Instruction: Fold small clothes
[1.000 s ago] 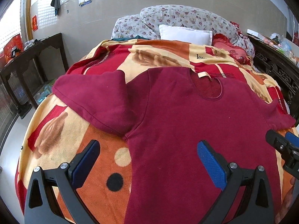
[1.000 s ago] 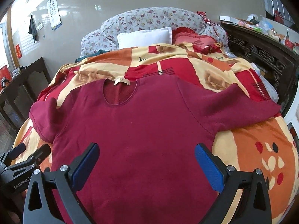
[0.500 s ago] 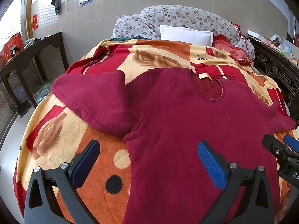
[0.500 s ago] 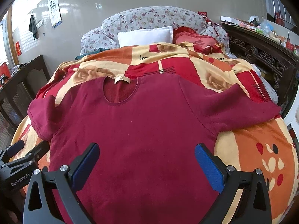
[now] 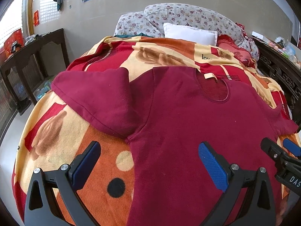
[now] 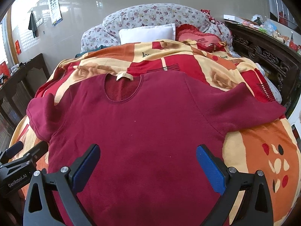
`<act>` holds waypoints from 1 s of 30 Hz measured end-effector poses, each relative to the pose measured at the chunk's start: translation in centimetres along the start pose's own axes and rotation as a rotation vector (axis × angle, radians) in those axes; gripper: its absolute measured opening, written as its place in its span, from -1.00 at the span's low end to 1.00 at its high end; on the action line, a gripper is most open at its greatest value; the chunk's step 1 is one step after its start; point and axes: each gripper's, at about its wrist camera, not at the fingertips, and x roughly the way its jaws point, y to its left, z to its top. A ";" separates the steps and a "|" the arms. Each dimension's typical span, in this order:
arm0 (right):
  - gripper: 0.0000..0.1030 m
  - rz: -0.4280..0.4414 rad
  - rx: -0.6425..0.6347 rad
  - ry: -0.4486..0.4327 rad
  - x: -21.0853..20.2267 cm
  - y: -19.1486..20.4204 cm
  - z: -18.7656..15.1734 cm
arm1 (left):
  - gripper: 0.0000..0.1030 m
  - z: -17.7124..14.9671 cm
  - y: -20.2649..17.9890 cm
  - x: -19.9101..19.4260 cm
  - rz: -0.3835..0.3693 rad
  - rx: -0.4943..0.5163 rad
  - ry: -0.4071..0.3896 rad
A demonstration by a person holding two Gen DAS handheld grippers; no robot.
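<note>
With the dark red fleece top (image 6: 150,131) spread flat on the orange patterned blanket (image 5: 62,135), unfolded, both the left claw (image 5: 148,162) and right claw (image 6: 147,163) are held wide open and empty above its lower part, so a sleeve or hem grasp is judged next.

"GenRobot.AI" printed on left gripper (image 6: 16,151) body. "DAS" read on right gripper (image 5: 280,151) body, cut off. "love" printed on blanket (image 6: 146,55).
</note>
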 end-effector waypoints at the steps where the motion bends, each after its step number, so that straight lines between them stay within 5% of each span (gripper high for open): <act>1: 1.00 0.002 0.000 0.002 0.2 0.1 0.0 | 1.00 0.0 0.1 0.0 0.001 -0.002 -0.001; 30: 1.00 0.028 -0.043 0.035 3.0 2.6 0.1 | 1.00 1.1 5.8 1.3 0.041 -0.100 0.020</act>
